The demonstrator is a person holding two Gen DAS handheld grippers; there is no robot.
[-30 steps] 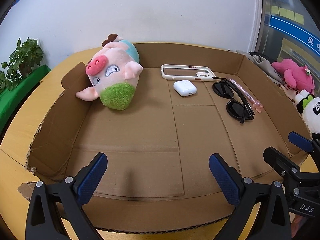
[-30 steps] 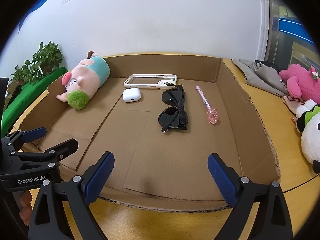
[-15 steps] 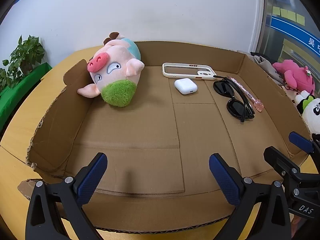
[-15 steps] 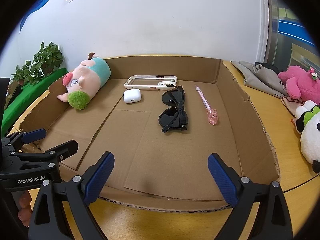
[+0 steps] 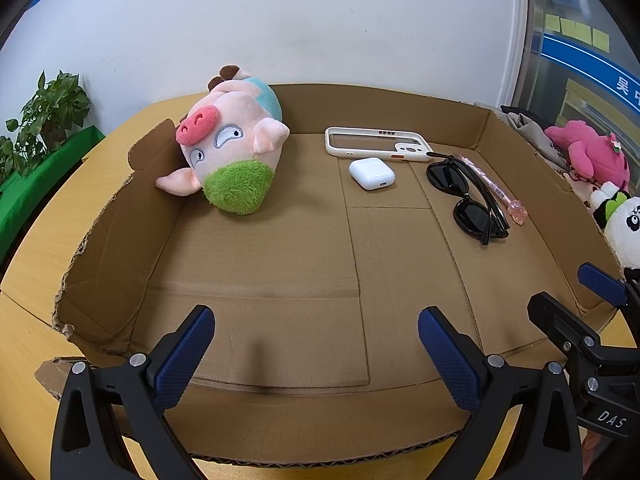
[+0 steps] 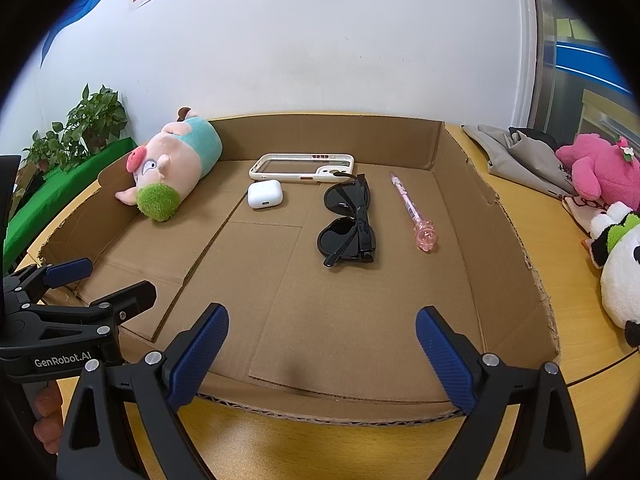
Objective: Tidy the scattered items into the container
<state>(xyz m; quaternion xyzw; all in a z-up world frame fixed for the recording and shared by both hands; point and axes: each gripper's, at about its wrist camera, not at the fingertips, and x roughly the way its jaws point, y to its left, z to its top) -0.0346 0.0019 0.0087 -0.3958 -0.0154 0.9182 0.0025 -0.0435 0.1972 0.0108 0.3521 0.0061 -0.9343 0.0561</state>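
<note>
A shallow cardboard box (image 5: pixel 120 236) (image 6: pixel 460 148) lies on the yellow table. Inside it lie a pink pig plush (image 5: pixel 232 148) (image 6: pixel 172 168), a white phone case (image 5: pixel 376 146) (image 6: pixel 304 166), a white earbud case (image 5: pixel 372 174) (image 6: pixel 265 195), black sunglasses (image 5: pixel 468 204) (image 6: pixel 352 220) and a pink pen (image 5: pixel 496 190) (image 6: pixel 414 212). My left gripper (image 5: pixel 316 344) is open and empty over the box's near edge. My right gripper (image 6: pixel 322 340) is open and empty beside it, over the same edge.
A panda plush (image 6: pixel 618 272) (image 5: pixel 624 224) and a pink plush (image 6: pixel 600 168) (image 5: pixel 588 152) lie on the table right of the box, with grey cloth (image 6: pixel 520 156) behind. A potted plant (image 6: pixel 88 124) stands at the left by the white wall.
The left wrist view has shifted slightly, so the pig plush and box sit a little further right in it. Both grippers stay open and empty.
</note>
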